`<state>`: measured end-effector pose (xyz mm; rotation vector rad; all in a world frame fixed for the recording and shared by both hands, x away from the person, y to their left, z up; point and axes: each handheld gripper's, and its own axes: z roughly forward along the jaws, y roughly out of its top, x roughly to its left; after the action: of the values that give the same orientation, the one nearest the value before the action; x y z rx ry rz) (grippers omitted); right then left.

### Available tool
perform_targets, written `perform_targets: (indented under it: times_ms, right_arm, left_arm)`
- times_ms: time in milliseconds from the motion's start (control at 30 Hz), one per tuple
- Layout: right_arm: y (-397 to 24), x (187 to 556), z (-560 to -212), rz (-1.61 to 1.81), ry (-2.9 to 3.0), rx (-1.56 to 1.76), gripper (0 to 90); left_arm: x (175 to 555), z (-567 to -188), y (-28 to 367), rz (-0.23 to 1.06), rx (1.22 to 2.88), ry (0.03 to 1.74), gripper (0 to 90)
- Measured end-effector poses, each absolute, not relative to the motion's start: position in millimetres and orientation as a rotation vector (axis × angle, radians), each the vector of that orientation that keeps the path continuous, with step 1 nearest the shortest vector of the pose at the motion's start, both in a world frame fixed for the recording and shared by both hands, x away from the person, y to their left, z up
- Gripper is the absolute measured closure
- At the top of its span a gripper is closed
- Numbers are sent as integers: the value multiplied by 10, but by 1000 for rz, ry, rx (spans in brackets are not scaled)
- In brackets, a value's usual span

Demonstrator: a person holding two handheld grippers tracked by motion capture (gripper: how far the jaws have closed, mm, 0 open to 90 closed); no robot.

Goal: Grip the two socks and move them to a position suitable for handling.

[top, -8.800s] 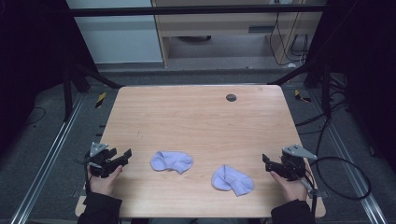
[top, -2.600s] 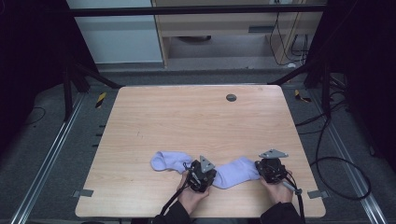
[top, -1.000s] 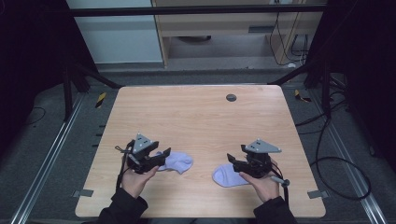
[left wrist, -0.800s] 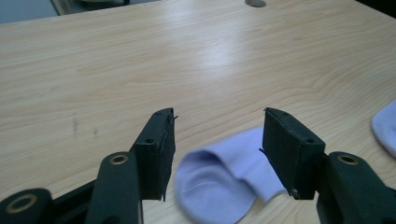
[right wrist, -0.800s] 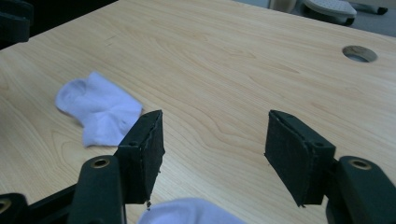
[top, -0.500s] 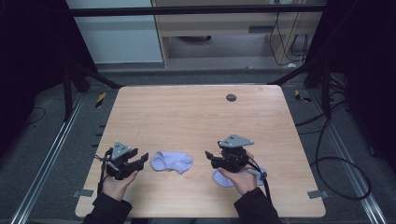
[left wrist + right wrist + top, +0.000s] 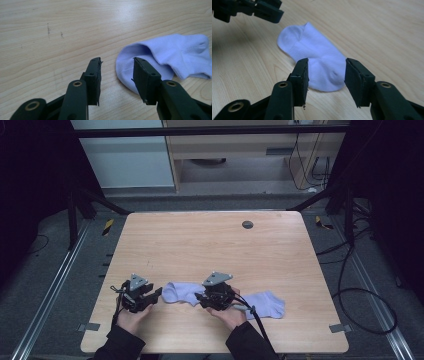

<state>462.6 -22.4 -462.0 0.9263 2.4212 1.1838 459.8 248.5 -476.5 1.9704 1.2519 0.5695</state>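
Two pale lilac socks lie on the table (image 7: pixel 300 250) near its front edge: the left sock (image 7: pixel 181 293) between the two grippers, the right sock (image 7: pixel 265 304) just beyond the right hand, partly covered by it in the high view. Both grippers are brought to the left sock, one at each end.

The left gripper (image 7: pixel 117 70) is held low at that sock's rounded end. Its jaws have just been closing but stand apart — the rim of the sock (image 7: pixel 165 56) lies between them and under the right-hand jaw, with no pinch to be seen. The right gripper (image 7: pixel 325 75) is aimed at the other end of the same sock (image 7: pixel 317 62); its jaws too have just been closing and are parted, the bulged end lying between them and not yet pressed. The left gripper (image 7: pixel 249 10) can be seen beyond that sock in the right gripper view.

The step in hand is judged to be a two-ended grasp of the left sock, probably so that it can be lifted, straightened or laid onto the other one. For the next move, both grippers would need to be lowered until a jaw slides under the fabric, then closed together — only a thin fold is offered, so a jaw could scrape the wood and miss.
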Motion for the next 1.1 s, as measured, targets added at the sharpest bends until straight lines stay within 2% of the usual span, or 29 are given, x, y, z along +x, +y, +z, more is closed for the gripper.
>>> perform_targets:
  times_ms: [500, 833, 967, 1100]
  right_arm:
    - [105, 4625, -4913, 1043, 2540, 862, 630]
    - [129, 4616, -4970, 1017, 2534, 869, 755]
    - [133, 4612, -4973, 1016, 2522, 875, 797]
    - [121, 4613, -4954, 1041, 2509, 896, 816]
  left_arm:
    - [4700, -4902, 2430, 534, 2023, 1285, 633]
    - [4712, -4942, 2389, 518, 2052, 1272, 647]
    - [4715, -4951, 2382, 497, 2056, 1277, 699]
    - [4710, -4946, 2376, 477, 2062, 1270, 795]
